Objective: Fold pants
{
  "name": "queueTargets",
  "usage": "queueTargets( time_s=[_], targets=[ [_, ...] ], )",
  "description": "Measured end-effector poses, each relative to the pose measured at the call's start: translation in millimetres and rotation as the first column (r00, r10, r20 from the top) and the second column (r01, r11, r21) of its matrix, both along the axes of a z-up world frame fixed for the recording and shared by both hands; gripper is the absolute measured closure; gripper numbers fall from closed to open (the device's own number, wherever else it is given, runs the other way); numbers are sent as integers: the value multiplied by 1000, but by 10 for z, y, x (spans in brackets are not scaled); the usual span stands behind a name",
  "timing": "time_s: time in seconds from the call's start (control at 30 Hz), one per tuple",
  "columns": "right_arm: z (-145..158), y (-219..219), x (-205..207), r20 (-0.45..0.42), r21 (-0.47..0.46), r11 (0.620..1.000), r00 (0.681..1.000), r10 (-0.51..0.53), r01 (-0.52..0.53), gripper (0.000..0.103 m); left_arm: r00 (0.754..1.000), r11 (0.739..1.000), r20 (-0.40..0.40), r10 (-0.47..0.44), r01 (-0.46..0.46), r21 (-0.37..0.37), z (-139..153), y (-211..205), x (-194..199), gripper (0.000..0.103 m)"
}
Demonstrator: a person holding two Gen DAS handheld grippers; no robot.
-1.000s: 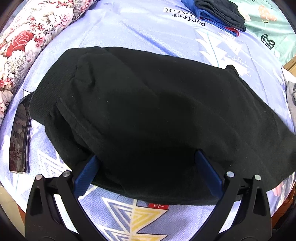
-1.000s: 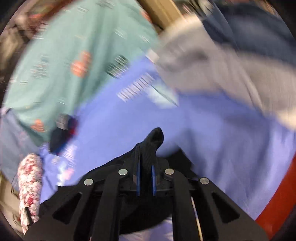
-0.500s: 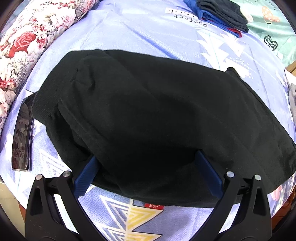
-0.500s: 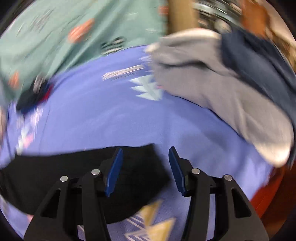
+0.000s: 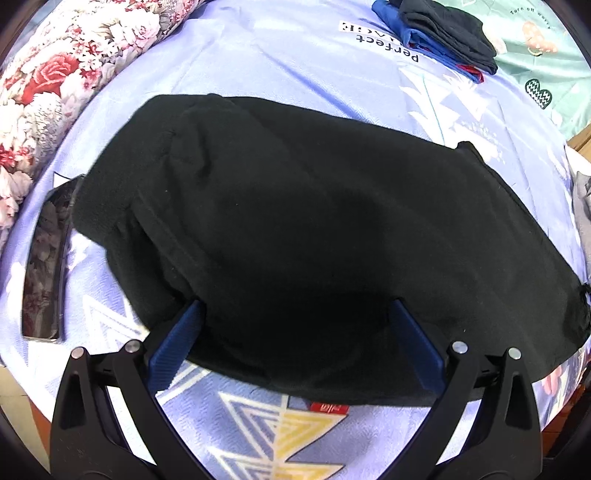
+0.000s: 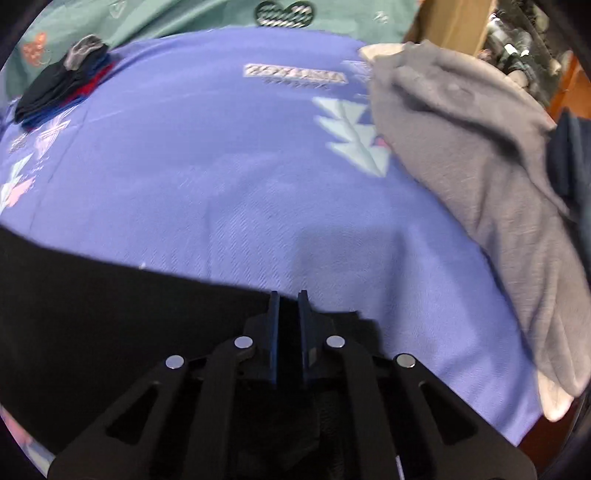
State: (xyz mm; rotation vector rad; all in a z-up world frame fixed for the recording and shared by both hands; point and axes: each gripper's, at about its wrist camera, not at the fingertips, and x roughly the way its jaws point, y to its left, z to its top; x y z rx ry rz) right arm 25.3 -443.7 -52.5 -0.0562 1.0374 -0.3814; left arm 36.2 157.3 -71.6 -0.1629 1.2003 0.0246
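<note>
Black pants (image 5: 314, 229) lie folded in a broad heap on a blue patterned bedsheet (image 5: 280, 62). My left gripper (image 5: 295, 325) is open, its blue pads wide apart at the near edge of the heap, with cloth draped over the tips. In the right wrist view the same black pants (image 6: 110, 314) fill the lower left. My right gripper (image 6: 288, 306) is nearly closed on the far edge of the black cloth, which sits between the pads.
A floral pillow (image 5: 62, 77) lies at the left, with a dark glossy flat object (image 5: 44, 258) beside the pants. Folded dark and blue clothes (image 5: 439, 33) are stacked at the far side. Grey garments (image 6: 480, 177) are piled at the right.
My right gripper opened, dropped to the pants' edge and has closed on it again. My left gripper stayed open at the near edge, the view shifting slightly.
</note>
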Motion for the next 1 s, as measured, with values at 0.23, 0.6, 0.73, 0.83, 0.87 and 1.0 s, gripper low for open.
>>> queueTargets(
  time_s=[0.23,0.6,0.73,0.83,0.87,1.0],
  targets=[
    [451,920,209,168,233,936,959,228,-263,83,990,997,126,-68,64,34,386,-43,-75,2],
    [174,3046,1203,118,441,655,763,635,-613,83,1000,999,19,-22,22,27,-46,285,36,2],
    [176,3522,1541,107,461,604,716,690,-650,83,998,998,37,-42,41,38,-36,301,-72,2],
    [37,3785,1755,55,476,606,710,702,-637,83,998,999,48,-43,42,21,-26,324,-111,2],
    [-4,3815,1798,49,497,596,706,706,-631,83,998,999,49,-42,41,14,-23,339,-108,2],
    [-137,3919,1868,34,517,582,695,719,-628,83,998,999,45,-43,43,9,-25,323,-78,2]
  ],
)
